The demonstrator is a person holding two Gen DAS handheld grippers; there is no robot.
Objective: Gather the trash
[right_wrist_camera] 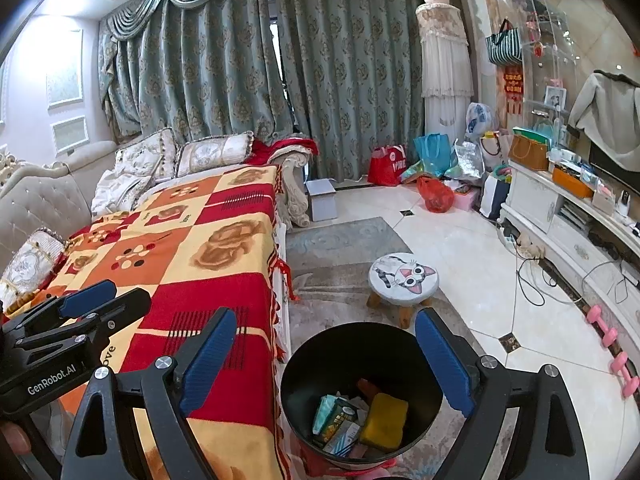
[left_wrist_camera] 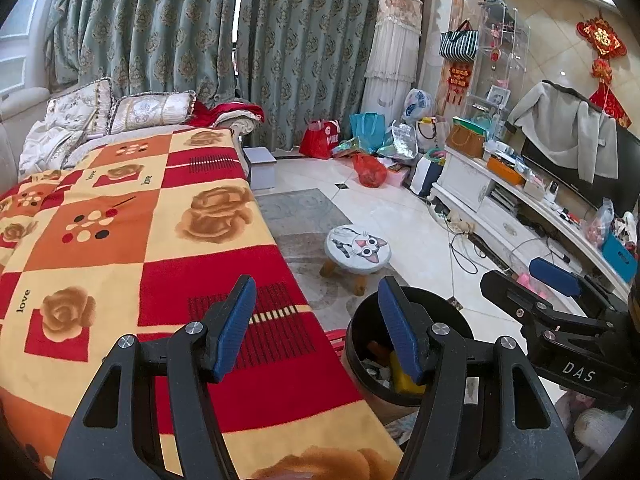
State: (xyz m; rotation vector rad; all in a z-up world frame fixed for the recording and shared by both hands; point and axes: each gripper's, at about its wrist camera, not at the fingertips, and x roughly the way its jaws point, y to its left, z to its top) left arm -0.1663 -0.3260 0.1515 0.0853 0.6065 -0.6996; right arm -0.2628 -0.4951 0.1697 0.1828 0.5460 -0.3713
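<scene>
A black round trash bin (right_wrist_camera: 352,352) stands on the floor beside the sofa's red, orange and yellow blanket (right_wrist_camera: 224,248). Inside it lie a yellow sponge (right_wrist_camera: 384,420), a green and white carton (right_wrist_camera: 336,420) and other scraps. My right gripper (right_wrist_camera: 326,364) hangs open just above the bin's mouth with nothing between its blue pads. My left gripper (left_wrist_camera: 318,328) is also open and holds nothing; it sits over the blanket's edge, with the bin (left_wrist_camera: 444,304) just right of it. Each gripper shows in the other's view: the right gripper (left_wrist_camera: 528,280) and the left gripper (right_wrist_camera: 116,296).
A small cat-face stool (right_wrist_camera: 404,276) stands on the grey rug beyond the bin. Pink dumbbells (right_wrist_camera: 612,344) and loose cables lie along the white TV cabinet (right_wrist_camera: 560,216) at the right. Several bags, one of them a red plastic bag (right_wrist_camera: 434,194), crowd the far corner by the curtains.
</scene>
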